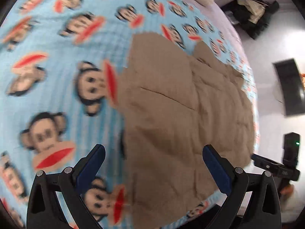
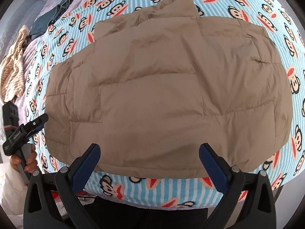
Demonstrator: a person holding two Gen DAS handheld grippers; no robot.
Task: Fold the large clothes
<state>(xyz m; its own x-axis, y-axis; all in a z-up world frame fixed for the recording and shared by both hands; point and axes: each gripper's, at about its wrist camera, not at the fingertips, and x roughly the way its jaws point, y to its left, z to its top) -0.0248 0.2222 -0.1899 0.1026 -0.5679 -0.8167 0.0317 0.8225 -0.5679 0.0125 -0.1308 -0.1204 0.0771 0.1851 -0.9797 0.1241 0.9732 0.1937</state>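
A tan quilted jacket (image 2: pixel 162 87) lies flat and folded on a blue striped blanket with monkey faces (image 2: pixel 286 38). My right gripper (image 2: pixel 150 148) hangs open above the jacket's near hem, with nothing between its blue pads. The left wrist view is blurred. In it my left gripper (image 1: pixel 153 152) stands open over the jacket's (image 1: pixel 181 105) left edge, one finger above the blanket (image 1: pixel 47 57) and one above the jacket. The right wrist view shows the left gripper (image 2: pixel 41 121) from the side, held by a hand (image 2: pixel 28 162), its tips close to the jacket's left side.
A striped beige garment (image 2: pixel 13 63) and dark blue clothes (image 2: pixel 57 11) lie at the bed's far left. The bed's near edge (image 2: pixel 152 198) runs below the jacket. Beside the bed, on a pale floor, are a dark heap (image 1: pixel 251 15) and a black box (image 1: pixel 289 87).
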